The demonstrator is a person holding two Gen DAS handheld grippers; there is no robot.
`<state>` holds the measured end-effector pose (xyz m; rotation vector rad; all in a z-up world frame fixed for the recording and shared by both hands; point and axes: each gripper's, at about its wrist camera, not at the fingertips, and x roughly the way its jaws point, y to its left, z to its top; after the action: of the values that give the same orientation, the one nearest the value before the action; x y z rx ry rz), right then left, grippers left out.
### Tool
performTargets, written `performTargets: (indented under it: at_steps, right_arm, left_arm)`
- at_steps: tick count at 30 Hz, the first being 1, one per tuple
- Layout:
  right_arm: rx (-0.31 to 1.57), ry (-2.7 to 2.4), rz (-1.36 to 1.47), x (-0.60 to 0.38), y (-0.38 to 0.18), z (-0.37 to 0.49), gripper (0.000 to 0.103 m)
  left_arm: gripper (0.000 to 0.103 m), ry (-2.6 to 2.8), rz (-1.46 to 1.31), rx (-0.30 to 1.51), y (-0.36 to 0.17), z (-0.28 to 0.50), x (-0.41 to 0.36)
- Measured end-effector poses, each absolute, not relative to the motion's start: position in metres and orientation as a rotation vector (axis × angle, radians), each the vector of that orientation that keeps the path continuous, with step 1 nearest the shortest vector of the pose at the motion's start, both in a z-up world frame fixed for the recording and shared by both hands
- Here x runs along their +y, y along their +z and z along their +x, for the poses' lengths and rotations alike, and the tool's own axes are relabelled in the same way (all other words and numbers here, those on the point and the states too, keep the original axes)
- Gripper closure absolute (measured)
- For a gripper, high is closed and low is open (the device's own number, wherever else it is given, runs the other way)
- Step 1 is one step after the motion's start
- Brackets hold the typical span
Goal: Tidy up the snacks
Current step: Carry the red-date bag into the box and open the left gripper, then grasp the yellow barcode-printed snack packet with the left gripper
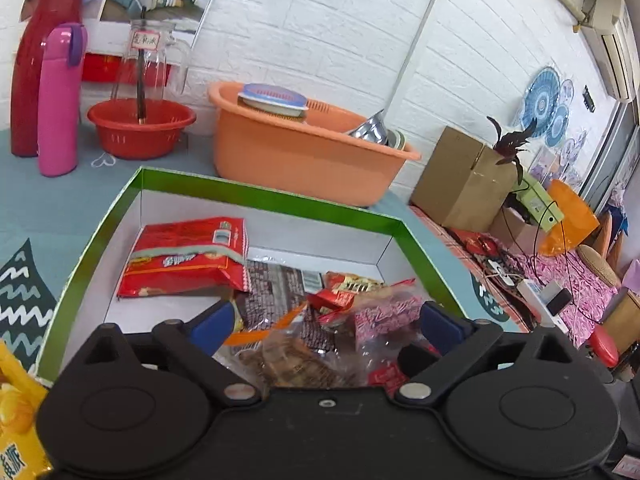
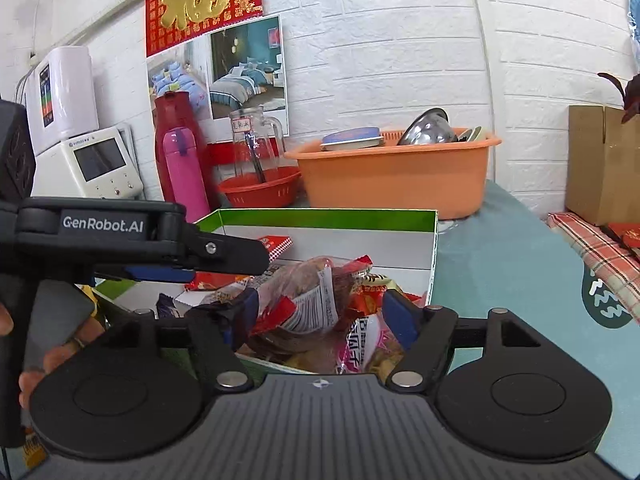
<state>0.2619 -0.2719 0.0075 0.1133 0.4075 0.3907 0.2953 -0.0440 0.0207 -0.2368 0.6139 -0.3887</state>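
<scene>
Jaws spread wide on both grippers, left gripper (image 1: 324, 320) and right gripper (image 2: 320, 312), nothing pinched. Snack packets (image 1: 320, 320) lie heaped just ahead of and below both, inside the green-rimmed box (image 1: 272, 196); red packet (image 1: 188, 256) sits further ahead, left. Risk: loose slippery wrappers, so closing may grab several or slide off; the two grippers are close and could collide over the pile.

A home: thermos (image 2: 175, 136), washbasin (image 2: 396, 172) of dishes, bedding posters (image 2: 248, 72).
</scene>
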Motion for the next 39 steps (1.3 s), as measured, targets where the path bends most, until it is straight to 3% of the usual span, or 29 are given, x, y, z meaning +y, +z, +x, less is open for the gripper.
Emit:
performTargets:
  at_steps: [20,33,39]
  right_arm:
    - [0.322,0.445,0.149,-0.279,0.045,0.173,0.0]
    - [0.556,0.569,0.094,-0.244,-0.006,0.145,0.0]
    - [0.569,0.594,-0.012,-0.217,-0.014,0.158,0.0]
  left_arm:
    - [0.0,-0.34,-0.16,0.541,0.059,0.207,-0.052]
    - [0.0,-0.323,-0.153,0.564,0.042,0.129,-0.007]
    - [0.0,-0.3,-0.224,0.616,0.017,0.098,0.027]
